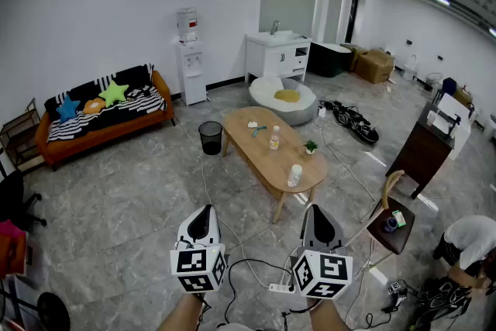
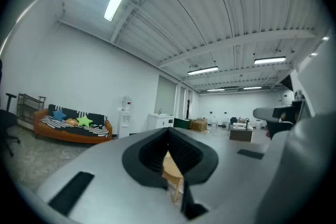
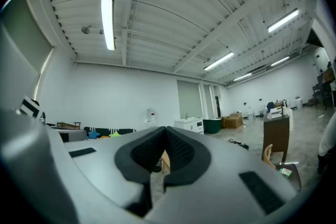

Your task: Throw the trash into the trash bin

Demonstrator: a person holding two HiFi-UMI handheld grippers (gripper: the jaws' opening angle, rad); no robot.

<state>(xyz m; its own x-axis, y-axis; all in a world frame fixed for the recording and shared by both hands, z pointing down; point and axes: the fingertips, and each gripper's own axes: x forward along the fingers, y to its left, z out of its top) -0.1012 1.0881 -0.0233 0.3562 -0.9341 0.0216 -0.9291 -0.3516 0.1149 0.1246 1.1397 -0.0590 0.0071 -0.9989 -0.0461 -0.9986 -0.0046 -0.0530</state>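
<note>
The left gripper and right gripper are holding their fingers together, empty. A white cup-like piece of trash is standing ahead at the oval wooden surface's near end (likely nearer the right gripper). The black mesh trash bin is sitting just beside the surface's far left end.

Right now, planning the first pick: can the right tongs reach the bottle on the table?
Probably not: the shut right tongs hang well short of the table, floor between them and the bottle.

Person cut by right edge, tabletop scraps too small to identify
</note>
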